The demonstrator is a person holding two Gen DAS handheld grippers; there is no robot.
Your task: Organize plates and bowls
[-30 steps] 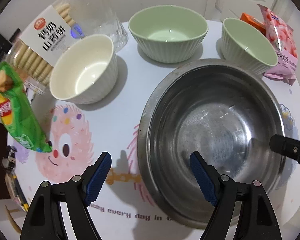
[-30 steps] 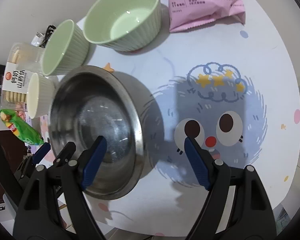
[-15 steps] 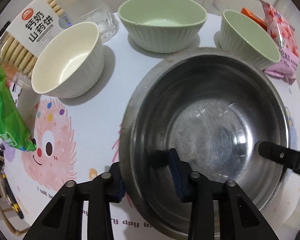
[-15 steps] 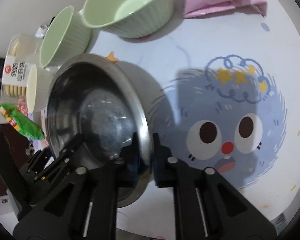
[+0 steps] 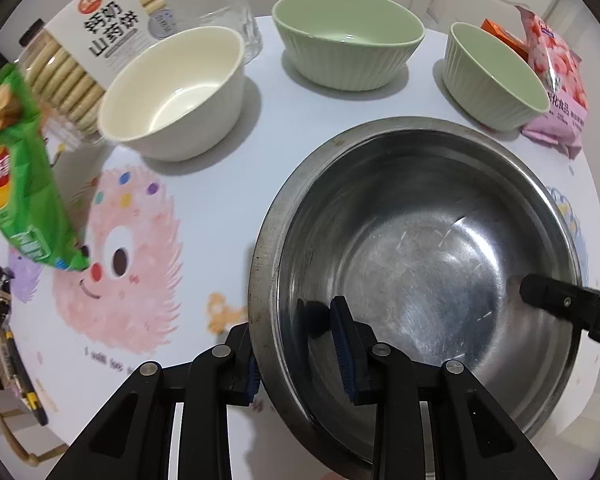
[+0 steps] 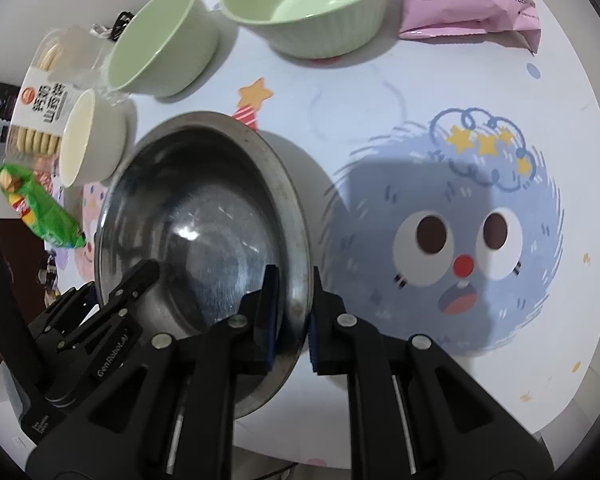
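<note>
1. Round white table w/ cartoon monsters, pink one and blue one; tiny print on it too blurred to read.
2. Big round shiny steel bowl sits on the table betw. the two monsters, open side up & tipped a bit in the right view. It is round, so no long side.
3. Left gripper pinches the bowl's near-left rim: one blue pad inside, one outside, jaws closing a bit more.
4. Right gripper squeezed tight on the rim across from it, one pad each side.
5. Wide green ribbed bowl, small green bowl & cream bowl stand behind, all open side up, apart from each other.
6. Pink snack bag says "STRAWBERR…" + Chinese words.
7. Clear cookie box has a Chinese label.
8. Green chip bag at left edge, print blurry.
9. "GenRobot.AI" is printed on the left gripper's side.
</note>
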